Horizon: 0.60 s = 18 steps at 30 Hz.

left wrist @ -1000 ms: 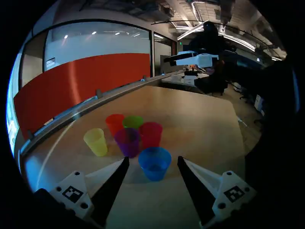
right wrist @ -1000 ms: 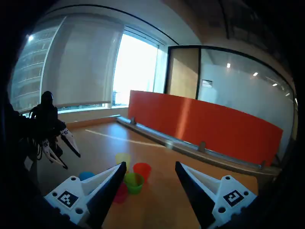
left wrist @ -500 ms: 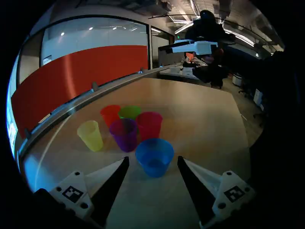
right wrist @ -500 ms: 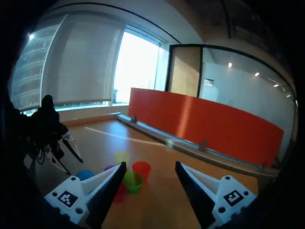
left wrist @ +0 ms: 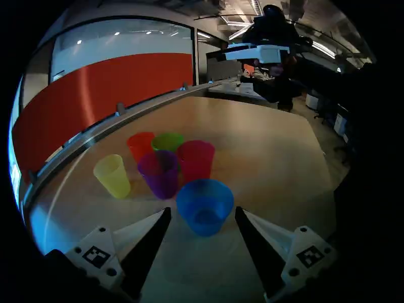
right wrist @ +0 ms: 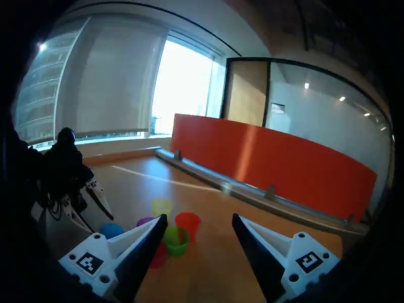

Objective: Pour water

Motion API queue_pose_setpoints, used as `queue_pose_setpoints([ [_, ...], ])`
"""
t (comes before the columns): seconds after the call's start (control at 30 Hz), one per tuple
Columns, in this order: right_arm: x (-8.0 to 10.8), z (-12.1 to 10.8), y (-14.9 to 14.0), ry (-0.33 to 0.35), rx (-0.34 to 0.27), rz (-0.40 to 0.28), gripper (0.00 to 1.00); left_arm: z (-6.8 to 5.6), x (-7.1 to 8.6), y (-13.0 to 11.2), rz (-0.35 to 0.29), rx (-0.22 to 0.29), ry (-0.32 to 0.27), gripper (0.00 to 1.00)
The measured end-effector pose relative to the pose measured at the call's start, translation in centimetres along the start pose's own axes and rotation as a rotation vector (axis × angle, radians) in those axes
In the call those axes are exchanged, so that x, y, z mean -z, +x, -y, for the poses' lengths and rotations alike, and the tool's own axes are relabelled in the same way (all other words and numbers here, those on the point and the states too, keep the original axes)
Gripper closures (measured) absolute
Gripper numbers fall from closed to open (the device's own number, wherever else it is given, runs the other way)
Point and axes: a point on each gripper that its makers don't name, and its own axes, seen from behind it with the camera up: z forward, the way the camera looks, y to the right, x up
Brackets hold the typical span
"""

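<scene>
i work over a wooden bench (left wrist: 262, 141); an orange partition (left wrist: 101, 86) lines its far edge, a bright window (right wrist: 182, 91) beyond it.

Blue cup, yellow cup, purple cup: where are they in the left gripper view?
blue cup (left wrist: 204, 208), left gripper view, middle of its body.
yellow cup (left wrist: 114, 180), left gripper view, its side wall.
purple cup (left wrist: 162, 181), left gripper view, its side wall.
</scene>
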Motion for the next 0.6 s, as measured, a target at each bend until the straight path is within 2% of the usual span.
queue_pose_setpoints([
  [0.6,-0.1,-0.3,-0.7,-0.007,-0.004,0.016,0.00,-0.4,-2.6,-0.2,0.013,-0.029,-0.023,0.06],
])
